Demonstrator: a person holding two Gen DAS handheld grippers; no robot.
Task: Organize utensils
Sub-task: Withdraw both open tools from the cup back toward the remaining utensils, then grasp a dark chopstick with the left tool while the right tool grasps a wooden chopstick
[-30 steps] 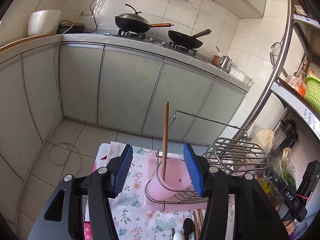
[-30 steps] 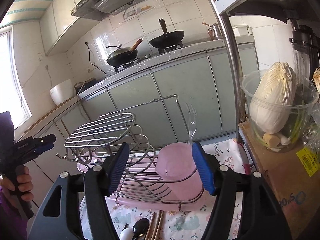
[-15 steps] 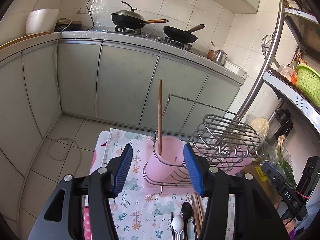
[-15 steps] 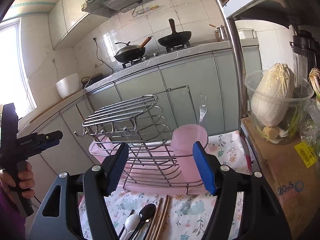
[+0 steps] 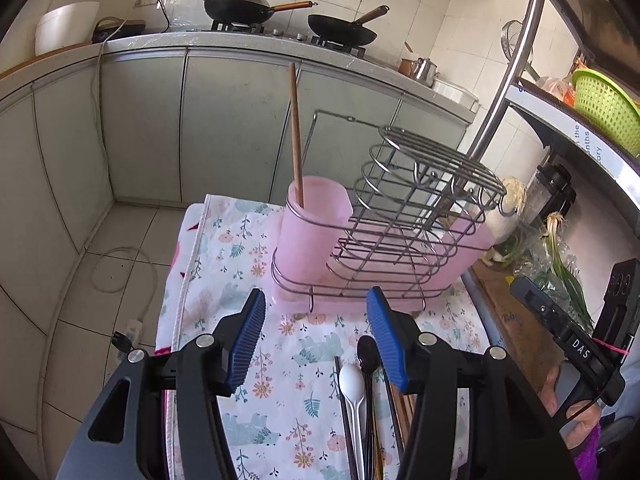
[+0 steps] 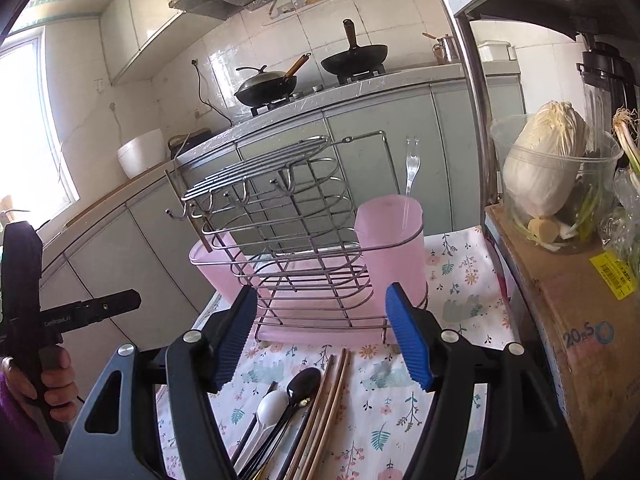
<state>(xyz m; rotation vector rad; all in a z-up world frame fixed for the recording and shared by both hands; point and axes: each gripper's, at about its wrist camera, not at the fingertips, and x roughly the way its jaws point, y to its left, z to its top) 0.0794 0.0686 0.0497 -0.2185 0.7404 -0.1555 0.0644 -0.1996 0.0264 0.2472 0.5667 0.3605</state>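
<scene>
A wire rack [image 5: 404, 216] with pink cups stands on a flowered cloth [image 5: 276, 384]. The near-left pink cup [image 5: 312, 232] holds one upright wooden chopstick [image 5: 296, 136]. In the right wrist view the right pink cup [image 6: 394, 240] holds a clear plastic fork [image 6: 411, 168]. Loose utensils lie on the cloth in front: a white spoon [image 6: 272, 404], a black spoon [image 6: 302, 384] and wooden chopsticks [image 6: 328, 396]. My left gripper [image 5: 316, 340] hangs open above the cloth, left of the white spoon [image 5: 352, 380] and black spoon [image 5: 366, 354]. My right gripper [image 6: 322, 338] is open above the utensils, nothing between its fingers.
A cardboard box [image 6: 572, 320] with a clear tub of cabbage [image 6: 548, 176] stands right of the table. Kitchen cabinets and a stove with two woks [image 5: 236, 4] lie behind. A metal shelf post [image 5: 504, 80] rises at right. The floor drops off left of the table.
Both grippers drew back from the rack and sank, tilting downward. The loose spoons and chopsticks on the cloth have come into view below them. Both stayed open.
</scene>
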